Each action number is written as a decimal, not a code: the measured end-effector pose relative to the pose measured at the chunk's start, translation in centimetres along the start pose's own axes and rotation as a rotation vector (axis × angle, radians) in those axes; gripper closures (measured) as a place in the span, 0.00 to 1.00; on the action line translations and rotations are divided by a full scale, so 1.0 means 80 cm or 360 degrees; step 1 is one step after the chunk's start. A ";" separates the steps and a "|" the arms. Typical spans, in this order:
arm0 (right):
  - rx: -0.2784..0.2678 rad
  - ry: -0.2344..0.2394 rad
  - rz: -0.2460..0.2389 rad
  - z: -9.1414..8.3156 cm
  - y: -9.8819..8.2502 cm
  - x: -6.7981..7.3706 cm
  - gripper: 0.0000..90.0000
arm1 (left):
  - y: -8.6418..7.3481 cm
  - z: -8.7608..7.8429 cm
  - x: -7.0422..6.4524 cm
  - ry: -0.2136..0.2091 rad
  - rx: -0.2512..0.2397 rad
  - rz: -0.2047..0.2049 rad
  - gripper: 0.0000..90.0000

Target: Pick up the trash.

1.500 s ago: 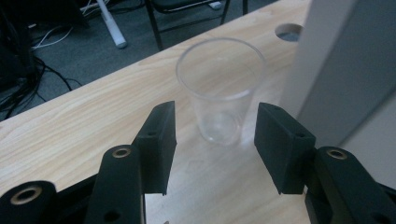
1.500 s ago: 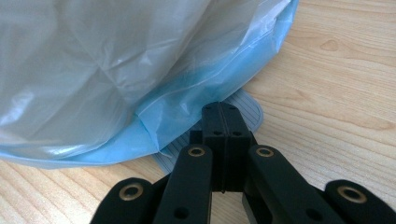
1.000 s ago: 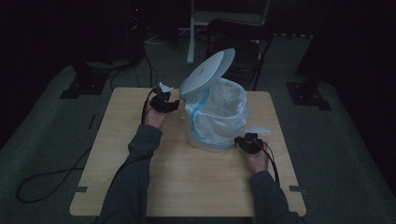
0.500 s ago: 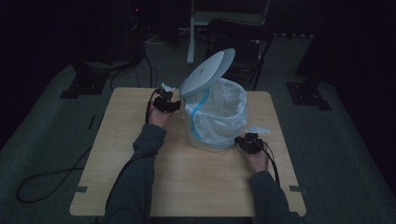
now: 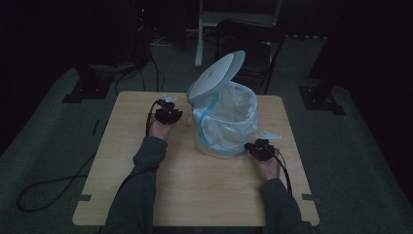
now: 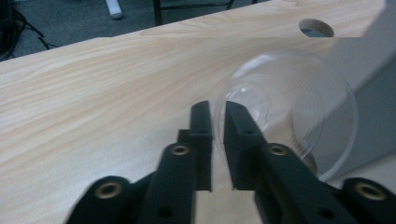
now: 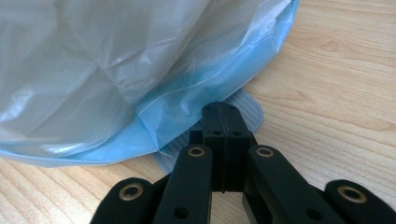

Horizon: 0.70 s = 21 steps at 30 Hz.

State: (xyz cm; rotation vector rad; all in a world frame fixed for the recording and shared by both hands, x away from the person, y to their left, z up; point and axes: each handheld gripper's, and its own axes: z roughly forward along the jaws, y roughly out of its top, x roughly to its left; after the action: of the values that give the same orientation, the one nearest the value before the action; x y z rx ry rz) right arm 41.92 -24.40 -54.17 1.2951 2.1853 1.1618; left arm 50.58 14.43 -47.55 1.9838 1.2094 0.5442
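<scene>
A white pedal bin (image 5: 226, 129) lined with a clear blue-edged bag (image 7: 116, 60) stands on the wooden table (image 5: 204, 195), its lid (image 5: 216, 75) tipped up. A clear plastic cup (image 6: 285, 107) lies on its side by the bin's grey wall. My left gripper (image 6: 218, 109) (image 5: 167, 109) is left of the bin. Its jaws have just been closing and stand a narrow gap apart, with the cup's rim between them. My right gripper (image 7: 223, 112) (image 5: 253, 146) is shut with nothing between its jaws, its tip down on the bin's ribbed grey pedal (image 7: 250, 109).
A round cable hole (image 6: 316, 27) sits in the tabletop beyond the cup. Past the table's far edge stand a dark chair (image 5: 253, 53) and stand legs on grey carpet. A black cable (image 5: 44, 187) trails over the floor at the left.
The left hand has come down toward the table and a little nearer to me. The right hand and the raised lid have not moved.
</scene>
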 end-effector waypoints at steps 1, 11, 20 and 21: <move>-0.0001 0.0000 -0.0004 0.000 0.000 0.000 1.00 | -0.005 -0.004 -0.001 -0.0006 -0.0005 0.0018 0.95; 0.0000 -0.0004 -0.0005 0.000 0.000 0.000 1.00 | -0.037 -0.035 -0.012 -0.0041 -0.0026 0.0157 0.97; 0.0001 -0.0006 -0.0004 0.000 0.000 0.001 1.00 | -0.067 -0.056 -0.020 -0.0080 0.0001 0.0201 0.97; 0.0001 -0.0005 -0.0004 0.000 0.000 0.001 1.00 | -0.071 -0.059 -0.021 -0.0093 0.0002 0.0196 0.97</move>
State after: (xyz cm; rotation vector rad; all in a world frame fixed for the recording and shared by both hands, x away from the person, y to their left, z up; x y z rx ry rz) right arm 41.90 -24.36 -54.16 1.2930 2.1844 1.1576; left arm 43.40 16.32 -48.88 2.0711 1.0573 0.5427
